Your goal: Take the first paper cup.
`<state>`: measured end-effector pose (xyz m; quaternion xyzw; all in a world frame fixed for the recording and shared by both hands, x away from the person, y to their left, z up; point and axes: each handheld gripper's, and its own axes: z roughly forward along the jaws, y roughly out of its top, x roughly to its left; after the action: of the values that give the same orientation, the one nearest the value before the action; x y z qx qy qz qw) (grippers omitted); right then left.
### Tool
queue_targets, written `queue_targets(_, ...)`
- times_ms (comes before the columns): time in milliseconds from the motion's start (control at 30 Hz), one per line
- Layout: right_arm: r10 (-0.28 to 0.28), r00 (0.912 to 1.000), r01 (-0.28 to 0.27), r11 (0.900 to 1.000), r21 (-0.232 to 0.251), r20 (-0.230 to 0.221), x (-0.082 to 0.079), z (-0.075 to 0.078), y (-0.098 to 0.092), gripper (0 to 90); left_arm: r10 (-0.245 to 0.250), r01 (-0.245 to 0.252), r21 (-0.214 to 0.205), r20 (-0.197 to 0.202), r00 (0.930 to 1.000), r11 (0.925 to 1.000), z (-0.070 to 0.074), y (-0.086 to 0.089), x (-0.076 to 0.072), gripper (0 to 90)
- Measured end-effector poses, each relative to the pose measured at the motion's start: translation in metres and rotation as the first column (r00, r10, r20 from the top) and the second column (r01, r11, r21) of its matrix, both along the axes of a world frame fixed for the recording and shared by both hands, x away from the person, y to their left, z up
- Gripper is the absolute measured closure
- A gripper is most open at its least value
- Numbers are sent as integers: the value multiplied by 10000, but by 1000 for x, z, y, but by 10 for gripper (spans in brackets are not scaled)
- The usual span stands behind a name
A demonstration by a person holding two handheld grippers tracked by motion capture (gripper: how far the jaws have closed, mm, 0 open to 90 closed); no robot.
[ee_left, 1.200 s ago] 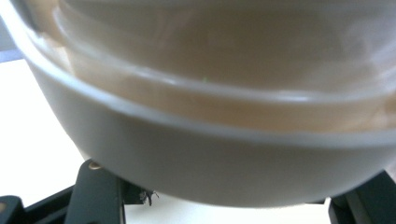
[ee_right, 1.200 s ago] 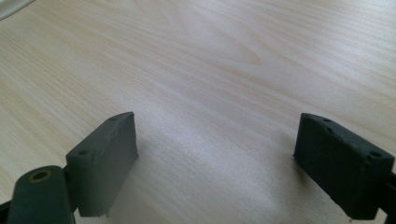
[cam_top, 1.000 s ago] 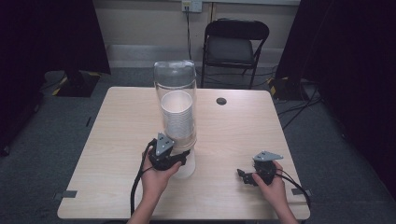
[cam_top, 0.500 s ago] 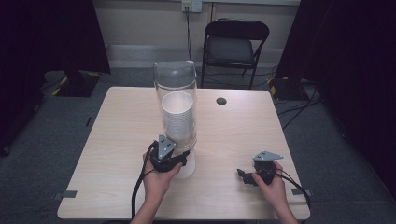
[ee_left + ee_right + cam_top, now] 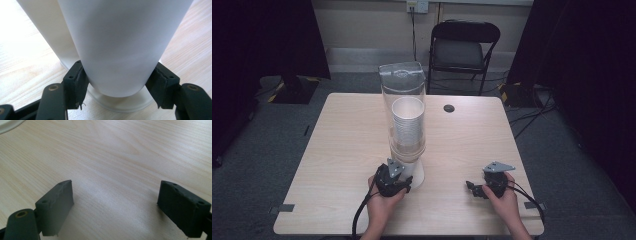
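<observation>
Pale wood worktop (image 5: 337, 150): a white cup (image 5: 117, 50), perhaps the lowest, is squeezed by the left hand-held gripper (image 5: 117, 86); the right hand-held gripper (image 5: 115, 207) is held wide open, empty.

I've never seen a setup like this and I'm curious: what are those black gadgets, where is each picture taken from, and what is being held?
A person sits at a wooden table holding a hand-operated two-jaw gripper in each hand. The high view looks down from above. The other two pictures come from cameras riding on the grippers. On the table stands a clear cup dispenser with a stack of white cups inside. The left gripper is shut on a white cup at the dispenser's bottom. The right gripper rests open over bare wood, holding nothing.
</observation>
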<state>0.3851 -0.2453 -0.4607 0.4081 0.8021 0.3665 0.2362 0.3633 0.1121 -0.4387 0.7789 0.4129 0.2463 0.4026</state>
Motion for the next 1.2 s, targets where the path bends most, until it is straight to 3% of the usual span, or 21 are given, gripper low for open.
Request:
queue_targets(33,1,10000,-1,10000,-2,-3,0,0,0,128,-117,118,177,-96,9999,9998,0,2,-1,372)
queue_targets(200,-2,10000,2,10000,-13,14,1,0,0,128,-309,310,20,-331,9990,9995,-11,12,-5,370)
queue_targets(267,0,10000,0,10000,-19,10,1,0,0,128,-275,278,92,-336,9991,9996,-14,17,-7,370)
queue_targets(433,3,10000,-3,10000,-22,20,1,0,0,128,153,-161,-218,-360,9992,9996,-16,33,-8,369)
queue_targets(667,1,10000,0,10000,-17,16,1,0,0,128,420,-413,165,-488,9979,9990,-20,50,-4,368)
queue_targets(733,16,10000,-16,10000,-13,7,1,0,0,128,521,-521,10,-434,9977,9986,-21,53,-3,368)
queue_targets(767,1,10000,-1,10000,-16,15,1,0,0,128,508,-502,169,-410,9979,9986,-21,55,-3,368)
queue_targets(867,8,10000,-8,10000,-17,16,1,0,0,128,601,-599,68,-427,9973,9982,-25,58,-1,367)
queue_targets(1000,3,10000,-2,10000,-16,16,1,0,0,128,591,-578,260,-511,9969,9980,-27,65,0,366)
queue_targets(1033,17,10000,-17,10000,-7,6,1,0,0,128,674,-672,72,-489,9965,9977,-28,65,0,367)
queue_targets(1067,7,10000,-7,10000,-18,17,1,0,0,128,690,-680,243,-460,9966,9974,-27,66,0,366)
queue_targets(1200,31,10000,-31,10000,-15,12,1,0,0,127,571,-559,221,-572,9967,9982,-27,71,1,364)
